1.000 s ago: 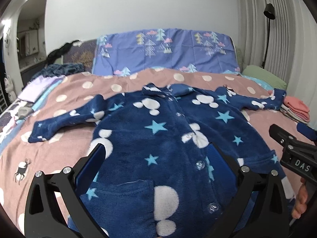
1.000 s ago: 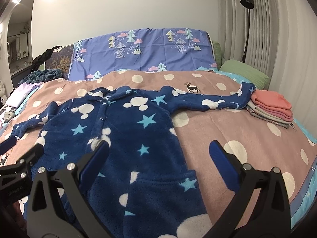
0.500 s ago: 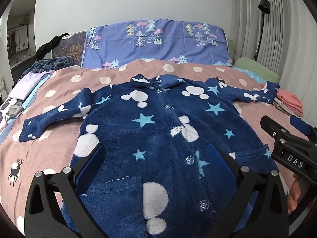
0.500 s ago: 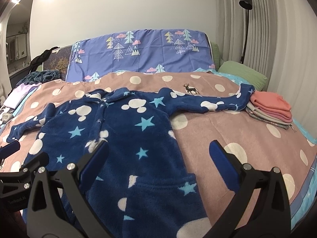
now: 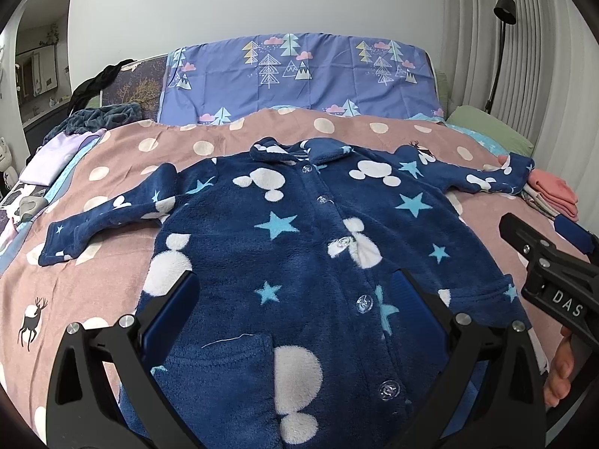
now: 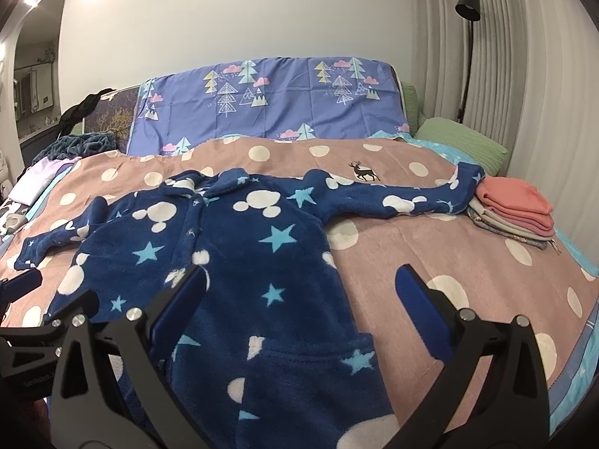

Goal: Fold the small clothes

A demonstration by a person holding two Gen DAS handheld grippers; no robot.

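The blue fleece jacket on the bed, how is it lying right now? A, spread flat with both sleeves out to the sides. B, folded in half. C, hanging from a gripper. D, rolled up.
A: the blue fleece jacket lies open on the blanket, both sleeves stretched outward.

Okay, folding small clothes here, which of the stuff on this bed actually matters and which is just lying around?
For the job:
navy fleece pajama top, spread flat, buttoned
left claw, open
right claw, open
stack of folded clothes

Lying about:
green pillow
lilac cloth
floor lamp
dark garment
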